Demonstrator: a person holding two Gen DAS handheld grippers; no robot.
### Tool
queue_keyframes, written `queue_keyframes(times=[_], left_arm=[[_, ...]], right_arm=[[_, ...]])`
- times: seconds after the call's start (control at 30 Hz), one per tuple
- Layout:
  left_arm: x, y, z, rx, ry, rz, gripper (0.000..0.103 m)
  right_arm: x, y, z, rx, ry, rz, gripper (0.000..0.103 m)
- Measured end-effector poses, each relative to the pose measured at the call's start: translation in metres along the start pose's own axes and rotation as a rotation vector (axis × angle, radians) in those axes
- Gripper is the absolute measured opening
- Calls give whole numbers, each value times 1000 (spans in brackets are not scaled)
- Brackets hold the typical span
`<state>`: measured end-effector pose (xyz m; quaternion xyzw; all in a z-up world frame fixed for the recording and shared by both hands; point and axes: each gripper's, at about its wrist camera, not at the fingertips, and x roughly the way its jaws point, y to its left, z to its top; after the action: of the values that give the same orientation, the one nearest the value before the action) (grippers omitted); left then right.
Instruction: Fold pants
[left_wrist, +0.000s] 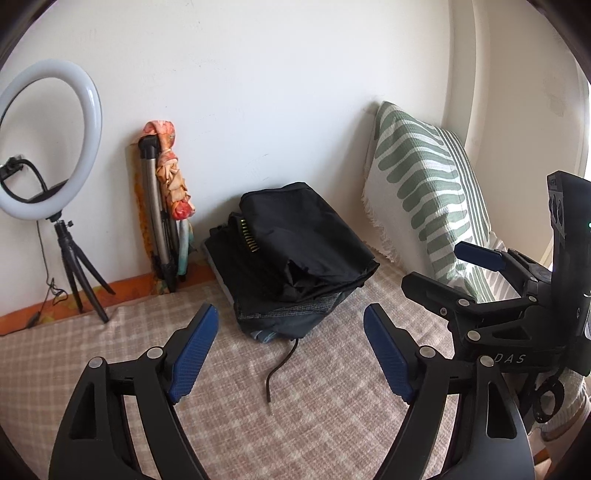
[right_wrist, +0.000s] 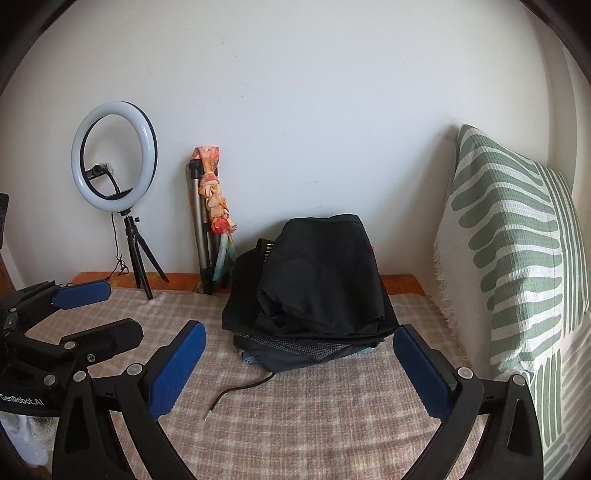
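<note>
Resting on top of a small stack of folded clothes (left_wrist: 280, 310), the black pants (left_wrist: 306, 236) lie folded near the wall, at about twelve o'clock from both pairs of tongs. A dark cord (left_wrist: 280, 365) trails out from under the stack toward six o'clock across the checked blanket (left_wrist: 325, 417).

The left tongs (left_wrist: 290, 347) stand wide open with nothing between the blue pads (left_wrist: 194, 354), well short of the stack. The right tongs (right_wrist: 299, 365) are spread wider still and also hold nothing; they too are apart from the clothes. In the left view the right tongs appear at three o'clock; in the right view the left tongs show at nine o'clock, so the two sit side by side above the blanket.

A green-striped pillow (right_wrist: 517, 240) leans upright at two o'clock of the stack. At ten o'clock a ring light (right_wrist: 114, 157) stands on a small tripod (right_wrist: 142, 258), and between it and the stack a folded stand (right_wrist: 203, 236) wrapped in an orange cloth (right_wrist: 216, 195) leans on the white wall (right_wrist: 295, 92).
</note>
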<state>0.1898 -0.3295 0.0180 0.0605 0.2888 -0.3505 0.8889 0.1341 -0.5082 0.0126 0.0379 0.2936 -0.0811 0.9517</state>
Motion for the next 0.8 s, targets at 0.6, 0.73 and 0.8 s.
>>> queue_keyframes(times=[0.6, 0.73, 0.8], left_arm=[[-35, 15, -71, -34, -35, 127, 85], [-34, 20, -73, -26, -25, 137, 85], [-35, 23, -75, -36, -24, 133, 87]], right_arm=[[-18, 31, -67, 24, 2, -65, 103], [-15, 32, -70, 39, -5, -68, 103], [-12, 32, -73, 45, -4, -68, 103]])
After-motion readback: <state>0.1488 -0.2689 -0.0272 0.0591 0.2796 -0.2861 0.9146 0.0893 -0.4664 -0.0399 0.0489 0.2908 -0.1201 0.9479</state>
